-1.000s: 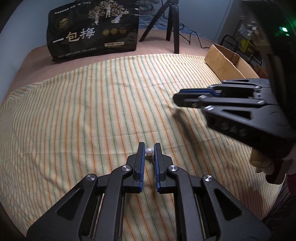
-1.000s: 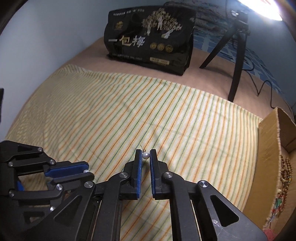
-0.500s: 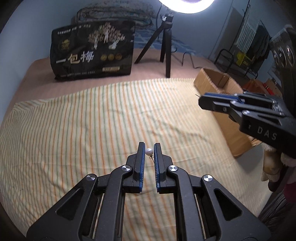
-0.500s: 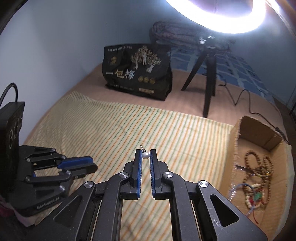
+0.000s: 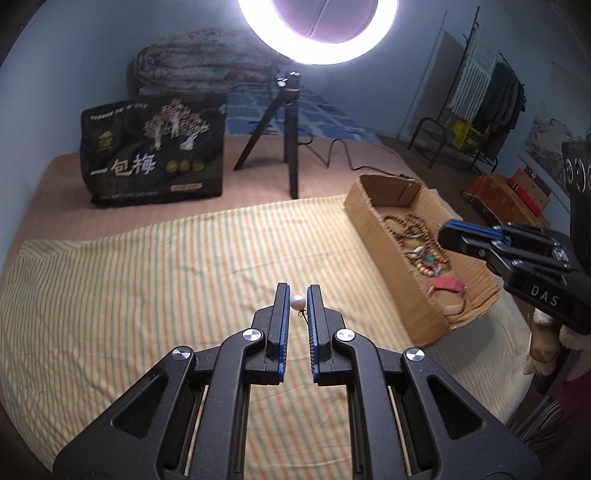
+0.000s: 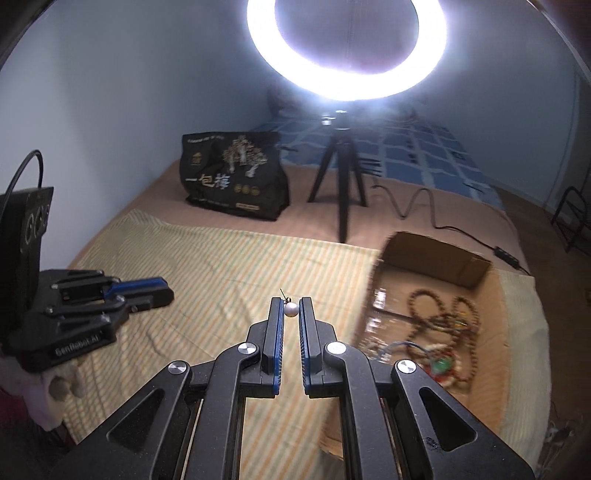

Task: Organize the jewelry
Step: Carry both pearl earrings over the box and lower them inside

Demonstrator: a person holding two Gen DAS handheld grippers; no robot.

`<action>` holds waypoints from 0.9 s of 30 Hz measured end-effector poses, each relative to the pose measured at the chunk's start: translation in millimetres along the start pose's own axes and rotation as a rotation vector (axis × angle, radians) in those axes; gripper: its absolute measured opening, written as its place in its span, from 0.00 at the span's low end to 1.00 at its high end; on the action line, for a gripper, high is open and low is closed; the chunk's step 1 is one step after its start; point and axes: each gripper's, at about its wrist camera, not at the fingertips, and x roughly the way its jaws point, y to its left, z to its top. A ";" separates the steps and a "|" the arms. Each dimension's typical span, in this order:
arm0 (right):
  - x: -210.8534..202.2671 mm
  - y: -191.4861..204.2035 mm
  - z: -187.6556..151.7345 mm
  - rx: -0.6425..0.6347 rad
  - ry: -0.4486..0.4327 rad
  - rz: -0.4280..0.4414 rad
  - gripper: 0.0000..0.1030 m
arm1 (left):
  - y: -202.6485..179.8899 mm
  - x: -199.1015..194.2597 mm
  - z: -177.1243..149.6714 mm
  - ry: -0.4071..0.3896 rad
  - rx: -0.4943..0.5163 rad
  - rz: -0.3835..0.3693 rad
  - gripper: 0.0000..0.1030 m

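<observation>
My left gripper [image 5: 297, 295] is shut on a white pearl earring [image 5: 297, 302] and holds it above the striped cloth [image 5: 147, 280]. My right gripper [image 6: 291, 306] is shut on a second pearl earring [image 6: 291, 309], held left of the cardboard box [image 6: 432, 254]. The box holds bead bracelets and necklaces [image 6: 439, 325]. In the left wrist view the right gripper [image 5: 448, 233] hangs over the box [image 5: 384, 229] and its beads [image 5: 417, 240]. In the right wrist view the left gripper [image 6: 164, 291] is at the left, over the cloth.
A black printed bag [image 5: 155, 162] stands at the back of the bed. A ring light [image 5: 317, 33] on a black tripod [image 5: 284, 136] stands behind the cloth, its cable [image 6: 443, 218] trailing right. A clothes rack [image 5: 476, 99] is at far right.
Both grippers have risen and tilted up, each keeping its pearl earring. The right gripper has moved right, to over the cardboard box.
</observation>
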 end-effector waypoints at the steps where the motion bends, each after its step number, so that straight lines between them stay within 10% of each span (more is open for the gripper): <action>1: -4.6 -5.6 -2.5 0.008 -0.003 -0.010 0.06 | -3.6 0.5 1.9 -0.003 0.003 -0.006 0.07; 27: -53.5 -97.4 -49.1 0.167 0.012 -0.133 0.06 | -116.1 61.2 52.7 -0.022 0.074 -0.131 0.07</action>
